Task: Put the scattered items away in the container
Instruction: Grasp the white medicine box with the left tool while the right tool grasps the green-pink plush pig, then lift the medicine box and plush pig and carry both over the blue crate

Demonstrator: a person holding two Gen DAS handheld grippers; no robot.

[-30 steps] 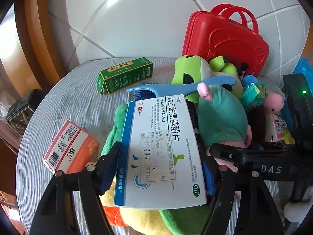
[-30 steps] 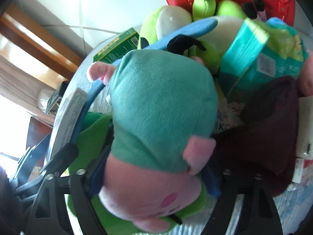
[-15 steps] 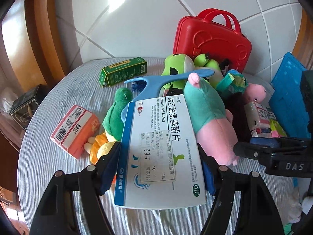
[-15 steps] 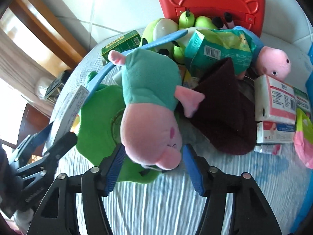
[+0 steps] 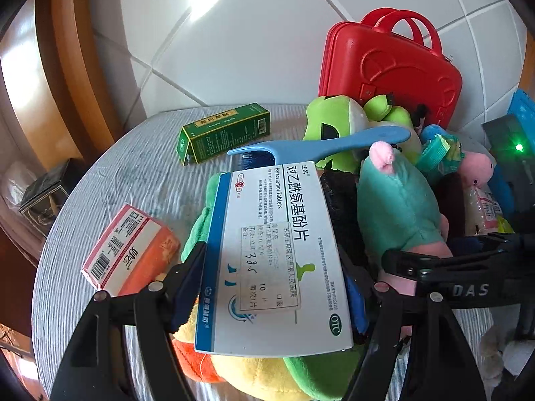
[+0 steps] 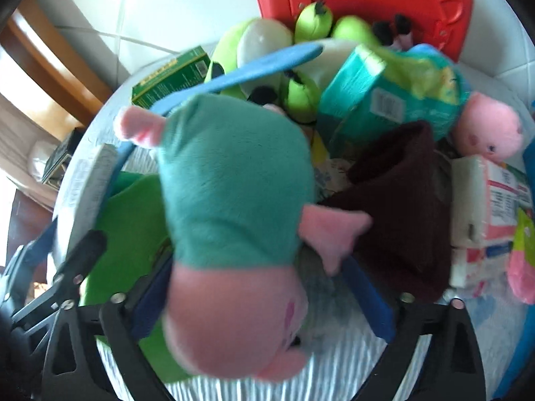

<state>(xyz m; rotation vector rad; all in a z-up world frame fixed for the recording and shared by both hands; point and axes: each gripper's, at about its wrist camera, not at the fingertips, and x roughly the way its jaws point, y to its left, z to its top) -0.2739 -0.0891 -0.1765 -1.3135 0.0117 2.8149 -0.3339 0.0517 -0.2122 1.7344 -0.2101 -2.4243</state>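
Note:
My left gripper (image 5: 272,267) is shut on a white and blue tablet box (image 5: 271,254), held flat above a green and yellow plush (image 5: 267,377). A pig plush in a teal dress (image 6: 234,183) hangs blurred between the fingers of my right gripper (image 6: 257,267), whose jaws are opening. The right blue pad (image 6: 367,297) stands clear of the plush, so it is loose. In the left wrist view the same pig plush (image 5: 398,207) lies just right of the tablet box. A red carry case (image 5: 388,67) stands shut at the back of the table.
On the round grey-clothed table (image 5: 133,173) lie a green box (image 5: 224,132), an orange-pink box (image 5: 130,247), a blue brush (image 5: 317,147), a lime frog plush (image 5: 337,117), a small pink pig (image 6: 488,133), a maroon cloth (image 6: 401,217), a teal packet (image 6: 384,100) and white-pink boxes (image 6: 495,200).
Both grippers rose away from the pile, then came back down close to it. The right jaws have widened and the pig plush has slipped loose between them. The left still holds the tablet box.

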